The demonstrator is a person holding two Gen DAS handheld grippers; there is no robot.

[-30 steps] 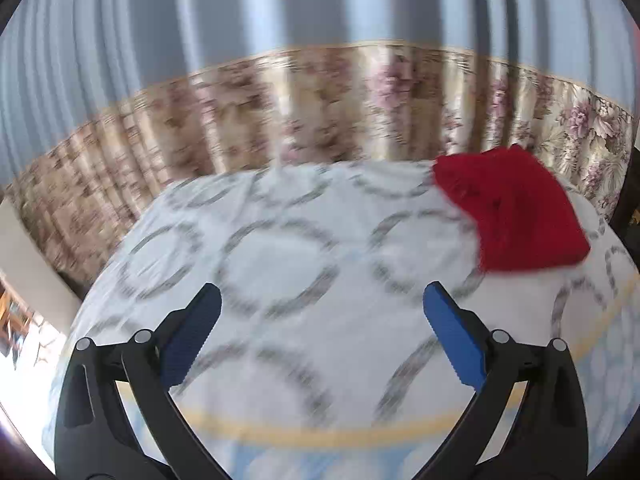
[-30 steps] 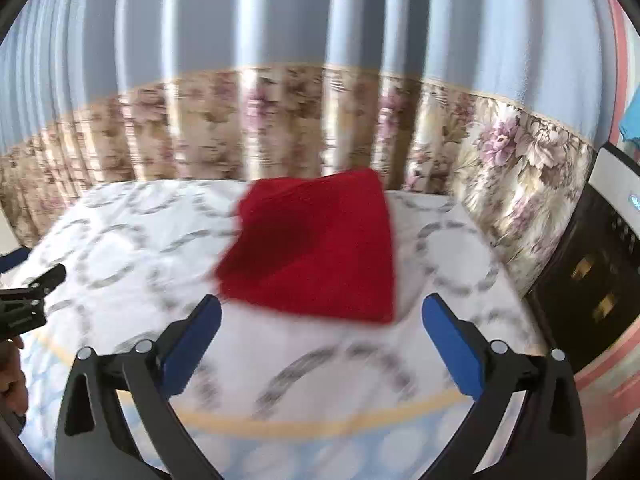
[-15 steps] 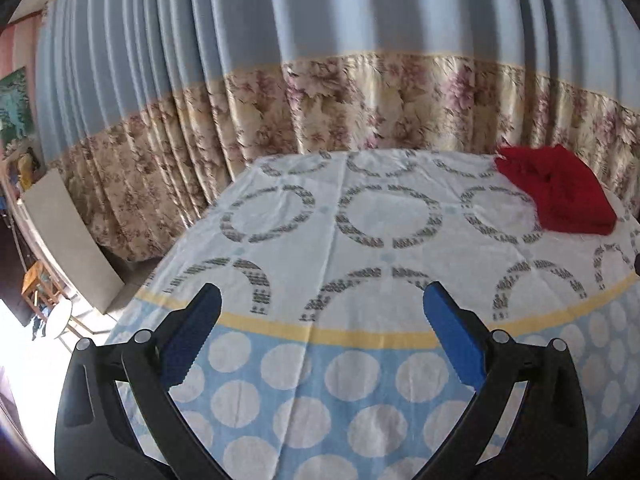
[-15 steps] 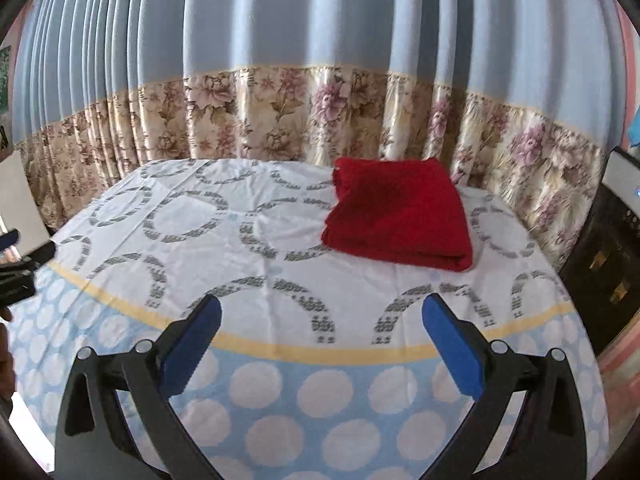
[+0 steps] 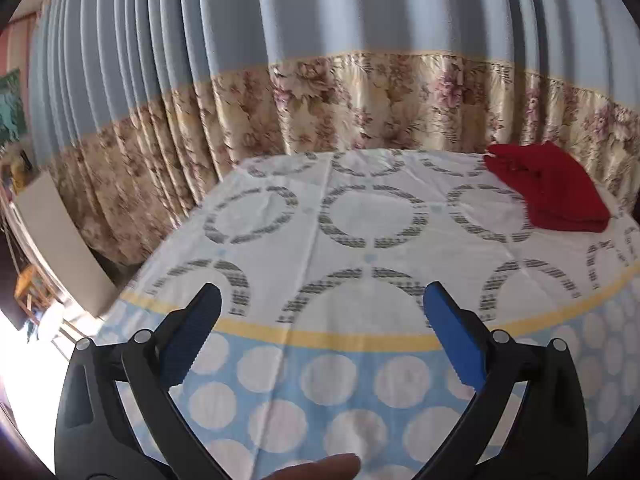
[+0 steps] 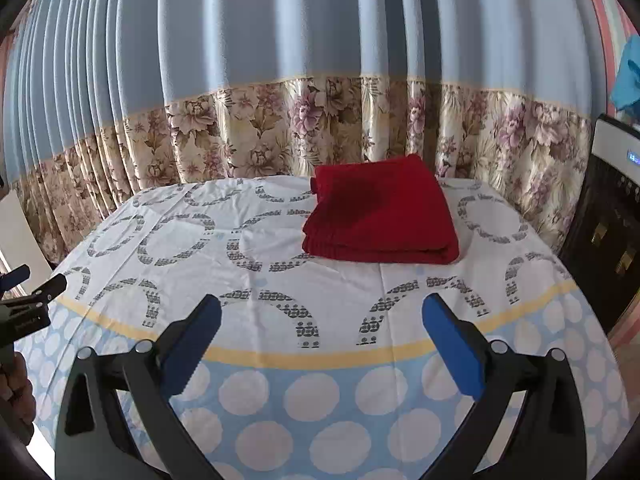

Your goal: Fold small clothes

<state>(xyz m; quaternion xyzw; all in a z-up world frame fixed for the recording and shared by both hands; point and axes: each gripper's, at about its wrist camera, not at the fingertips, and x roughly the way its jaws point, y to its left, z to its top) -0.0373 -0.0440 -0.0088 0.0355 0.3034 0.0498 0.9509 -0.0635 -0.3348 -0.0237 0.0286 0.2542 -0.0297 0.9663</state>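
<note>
A folded red knit garment [image 6: 384, 216] lies at the far side of the table, near the curtain; in the left wrist view the garment [image 5: 552, 192] sits at the far right. My right gripper [image 6: 320, 320] hangs open over the near part of the tablecloth, well short of the garment, nothing between its blue pads. My left gripper [image 5: 320, 312] is open too, empty, over the cloth's yellow band. Its tips also show at the left edge of the right wrist view as the left gripper [image 6: 36, 284].
The table wears a cloth [image 6: 280, 272] with grey rings, a yellow band and white dots on blue. A blue and floral curtain [image 6: 280, 128] hangs right behind. A dark cabinet [image 6: 612, 240] stands right; a white board [image 5: 60, 240] leans left. A fingertip [image 5: 320, 468] shows at the bottom.
Both grippers have drawn back and up from the table's far side; the red garment now lies farther off, at rest and folded. Both stay open and empty.
</note>
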